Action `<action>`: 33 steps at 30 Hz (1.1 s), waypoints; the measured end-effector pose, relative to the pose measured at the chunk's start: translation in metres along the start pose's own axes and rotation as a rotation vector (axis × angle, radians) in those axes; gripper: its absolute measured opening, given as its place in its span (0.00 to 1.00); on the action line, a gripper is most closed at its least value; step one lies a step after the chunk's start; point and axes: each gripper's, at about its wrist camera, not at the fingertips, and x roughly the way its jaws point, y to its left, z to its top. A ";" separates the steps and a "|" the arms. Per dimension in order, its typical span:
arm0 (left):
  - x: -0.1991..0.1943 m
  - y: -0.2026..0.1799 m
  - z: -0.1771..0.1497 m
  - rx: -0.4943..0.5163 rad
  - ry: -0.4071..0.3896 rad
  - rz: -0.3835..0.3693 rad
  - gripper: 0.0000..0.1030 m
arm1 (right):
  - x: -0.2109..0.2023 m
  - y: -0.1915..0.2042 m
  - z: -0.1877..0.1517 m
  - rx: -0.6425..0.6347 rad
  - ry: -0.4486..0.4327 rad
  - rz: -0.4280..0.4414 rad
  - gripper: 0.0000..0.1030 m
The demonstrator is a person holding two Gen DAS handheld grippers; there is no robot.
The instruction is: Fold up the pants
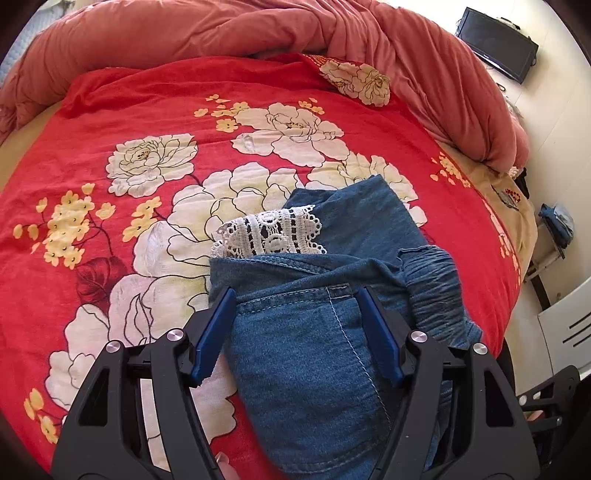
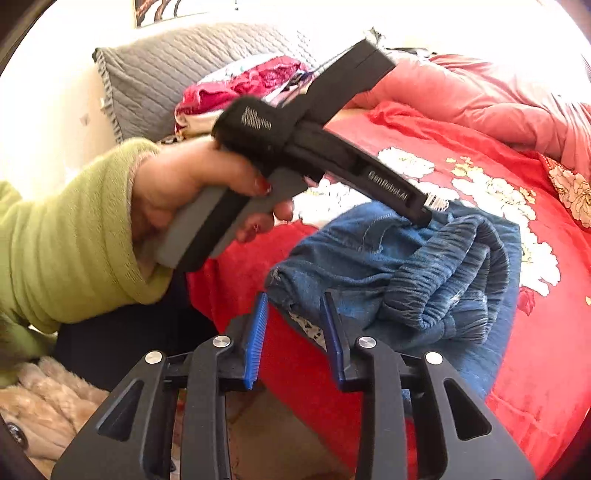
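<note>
Left hand (image 2: 192, 192) in green sleeve (image 2: 74, 229) is angling its claw (image 1: 295, 317) downward, jaws apart over folded denim pants (image 1: 314, 332) lying on the red floral bedspread (image 1: 110, 184). Right claw (image 2: 295, 332) is sitting partly open at the pants' near edge, gripping nothing.

Blue denim on the pants (image 1: 317, 332), paler stitching running down the seam, and a band of white lace (image 1: 269, 234) in an openwork pattern of rings peeking out at the fold. Beneath them the bedspread (image 1: 110, 110) blazes red — big cream peonies outlined in dark line, clusters of small yellow blossoms, one deep crimson bloom. Behind it, a plain salmon-pink comforter (image 1: 221, 33). Both grippers are black with blue pads — left gripper (image 1: 299, 328), right gripper (image 2: 295, 332). A lime-green sleeve (image 2: 62, 236), a red-painted nail on the hand (image 2: 192, 184), a grey quilted pillow (image 2: 166, 70).
</note>
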 end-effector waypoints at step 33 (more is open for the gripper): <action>-0.066 -0.013 -0.030 0.021 -0.157 0.108 0.91 | -0.071 -0.072 -0.002 0.296 -0.174 -0.337 0.93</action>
